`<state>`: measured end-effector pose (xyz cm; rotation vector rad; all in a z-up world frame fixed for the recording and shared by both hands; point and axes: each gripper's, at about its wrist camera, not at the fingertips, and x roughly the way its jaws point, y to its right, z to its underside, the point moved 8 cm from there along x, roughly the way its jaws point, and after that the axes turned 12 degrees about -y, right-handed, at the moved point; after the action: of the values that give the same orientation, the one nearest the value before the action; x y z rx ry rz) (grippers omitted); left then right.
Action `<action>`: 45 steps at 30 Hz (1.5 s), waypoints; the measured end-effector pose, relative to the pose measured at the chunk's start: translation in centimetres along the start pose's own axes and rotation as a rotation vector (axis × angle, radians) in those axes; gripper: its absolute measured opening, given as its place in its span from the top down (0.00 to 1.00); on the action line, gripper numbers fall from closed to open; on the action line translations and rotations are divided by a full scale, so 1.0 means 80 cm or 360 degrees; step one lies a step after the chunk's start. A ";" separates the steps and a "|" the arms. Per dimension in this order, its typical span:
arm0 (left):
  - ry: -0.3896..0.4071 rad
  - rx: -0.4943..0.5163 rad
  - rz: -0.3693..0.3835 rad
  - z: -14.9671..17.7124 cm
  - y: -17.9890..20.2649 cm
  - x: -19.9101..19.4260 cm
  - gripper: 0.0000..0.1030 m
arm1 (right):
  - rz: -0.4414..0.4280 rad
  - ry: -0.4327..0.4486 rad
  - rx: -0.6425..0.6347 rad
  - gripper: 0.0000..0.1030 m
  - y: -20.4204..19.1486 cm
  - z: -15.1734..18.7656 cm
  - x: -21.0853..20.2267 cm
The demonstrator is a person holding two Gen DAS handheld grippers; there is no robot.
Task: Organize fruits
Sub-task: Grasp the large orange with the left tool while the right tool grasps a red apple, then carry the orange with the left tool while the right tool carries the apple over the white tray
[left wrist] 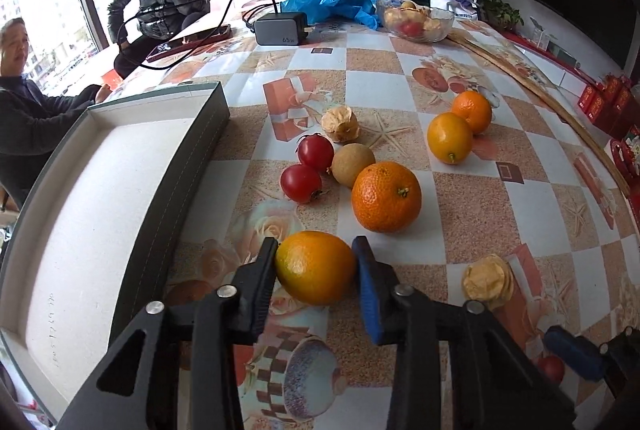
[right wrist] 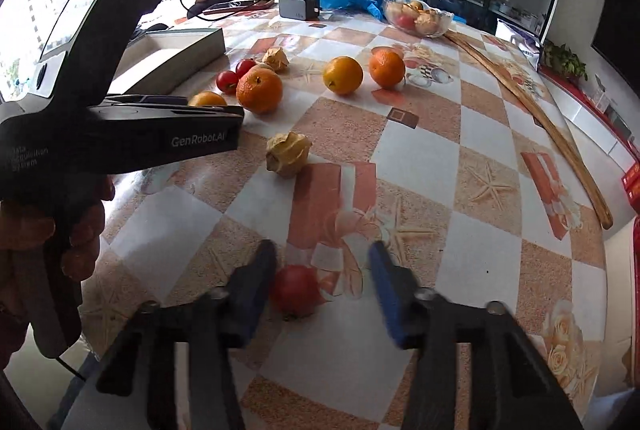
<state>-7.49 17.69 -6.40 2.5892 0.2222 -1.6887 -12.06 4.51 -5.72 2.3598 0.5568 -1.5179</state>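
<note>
A: Start with the big things. What is on the bench [left wrist: 472, 242]?

B: The open grey box [left wrist: 120, 189] sits at its left, with nothing in it that I can see. I'd guess that is where the fruit goes. Loose fruit lies to its right: a large orange [left wrist: 386, 196], two smaller oranges [left wrist: 449, 137] well beyond it, a kiwi [left wrist: 353, 164], two small red fruits [left wrist: 301, 183] touching each other beside the kiwi, and some dried husky fruits [left wrist: 340, 125].

A: And the left gripper [left wrist: 316, 272]?

B: Its jaws stand on either side of a yellow-orange citrus [left wrist: 315, 267] just right of the box wall. The left finger touches the skin. The blue pad on the right looks to be at the surface, but I cannot tell if it is pressing.

A: So how to do it well?

B: Close evenly across the widest part, since a round fruit will roll out of an off-centre pinch. Then lift high enough to clear the box rim before swinging left.

A: The right gripper [right wrist: 322, 262]?

B: Jaws wide apart, around a small red fruit [right wrist: 296, 290] that lies against the left finger. It should centre itself before closing, and close gently, as the skin looks soft.
</note>
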 end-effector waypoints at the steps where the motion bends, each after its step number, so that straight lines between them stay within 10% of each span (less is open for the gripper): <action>1: -0.0008 -0.0005 0.0018 0.003 -0.001 -0.002 0.61 | -0.0007 -0.0003 0.0019 0.79 0.003 0.001 0.000; 14: 0.0174 -0.0028 0.0118 0.021 -0.045 -0.101 0.60 | -0.0462 -0.0131 0.0335 0.79 0.030 -0.028 -0.029; 30: 0.0108 -0.0416 -0.0116 0.043 -0.233 -0.111 0.60 | -0.0705 -0.0190 0.0015 0.79 -0.145 -0.146 -0.043; 45: -0.0012 -0.0461 -0.0154 0.050 -0.277 -0.061 0.61 | -0.0748 -0.0291 -0.0167 0.79 -0.258 -0.200 0.005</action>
<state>-16.19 38.65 -2.62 2.3938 0.5555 -1.5594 -8.52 29.77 -0.10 2.0728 1.1738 -1.8157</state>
